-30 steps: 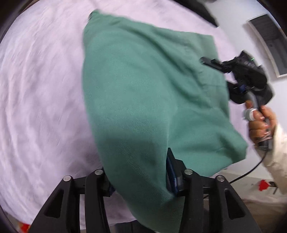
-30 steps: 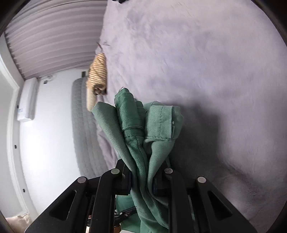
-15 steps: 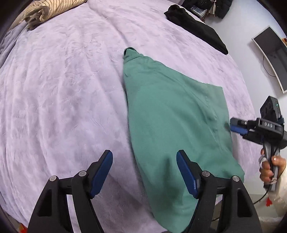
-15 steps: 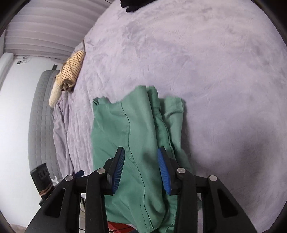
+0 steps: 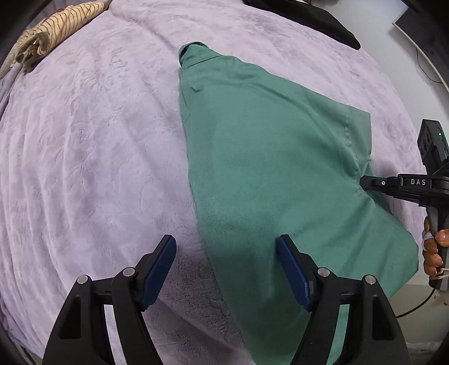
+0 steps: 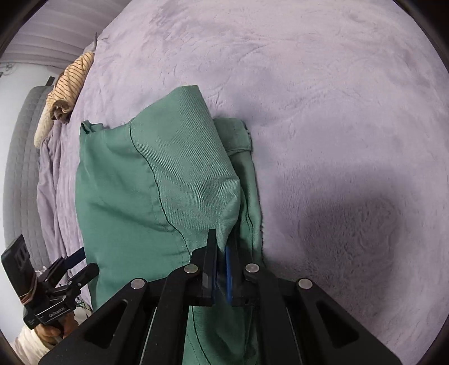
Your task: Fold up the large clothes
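A large green garment (image 5: pixel 269 168) lies folded lengthwise on the lilac bed cover, its near end hanging over the bed's edge. My left gripper (image 5: pixel 226 269) is open and empty, its fingers astride the garment's left edge. My right gripper (image 6: pixel 221 247) is shut on a raised fold of the green garment (image 6: pixel 157 179) at its right edge. The right gripper also shows in the left wrist view (image 5: pixel 364 181), its tip against the cloth. The left gripper shows in the right wrist view (image 6: pixel 81 262), open beside the garment.
A striped beige garment (image 5: pixel 53 28) lies bunched at the bed's far left corner. A black garment (image 5: pixel 317 19) lies at the far right. The lilac bed cover (image 5: pixel 92 140) spreads all around. A grey headboard (image 6: pixel 19 157) stands at the left.
My left gripper let go of the garment and opened. The garment was laid on the bed. My right gripper opened, then shut again on a fold at the right edge.
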Motion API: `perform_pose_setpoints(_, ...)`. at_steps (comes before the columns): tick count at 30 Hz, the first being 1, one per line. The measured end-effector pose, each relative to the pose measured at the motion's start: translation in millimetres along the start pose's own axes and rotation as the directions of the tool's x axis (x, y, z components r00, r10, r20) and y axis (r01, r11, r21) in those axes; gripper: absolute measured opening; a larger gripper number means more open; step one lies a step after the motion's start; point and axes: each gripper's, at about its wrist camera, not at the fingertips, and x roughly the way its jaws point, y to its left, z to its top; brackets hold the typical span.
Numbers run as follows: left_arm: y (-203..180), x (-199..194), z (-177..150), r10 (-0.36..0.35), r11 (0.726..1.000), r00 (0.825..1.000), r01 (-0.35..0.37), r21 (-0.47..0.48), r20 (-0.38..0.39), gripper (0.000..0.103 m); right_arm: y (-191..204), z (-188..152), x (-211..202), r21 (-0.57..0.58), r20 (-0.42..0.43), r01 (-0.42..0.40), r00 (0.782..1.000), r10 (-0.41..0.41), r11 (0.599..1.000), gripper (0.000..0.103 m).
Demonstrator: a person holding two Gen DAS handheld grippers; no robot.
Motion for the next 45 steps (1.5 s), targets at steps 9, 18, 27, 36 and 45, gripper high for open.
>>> perform_pose_setpoints(9, -19, -43, -46, -0.096, 0.985, 0.994, 0.103, 0.142, -0.051, 0.076, 4, -33, -65, -0.004, 0.017, -0.019, 1.000, 0.019, 1.000, 0.012)
perform_pose_setpoints(18, -22, -6, -101, -0.069, 0.979, 0.990, 0.091, 0.184, -0.123, 0.077, 39, -113, -59, -0.216, -0.067, 0.140, 0.985, -0.157, 0.966, 0.011)
perform_pose_setpoints(27, -14, 0, -122, -0.028, 0.974, 0.997, 0.044, 0.223, -0.072, 0.088, -11, -138, -9, -0.119, -0.141, 0.162, 0.974, -0.178, 0.980, 0.000)
perform_pose_setpoints(36, 2, -1, -126, -0.038, 0.985, 0.995, 0.052, 0.163, -0.087, 0.093, 4, -141, 2, -0.126, -0.130, 0.241, 0.958, -0.257, 0.962, 0.000)
perform_pose_setpoints(45, 25, -27, -136, -0.090, 0.988, 0.991, 0.102, 0.115, -0.103, 0.093, 14, -148, -1, -0.092, -0.105, 0.309, 0.942, -0.318, 0.947, 0.000)
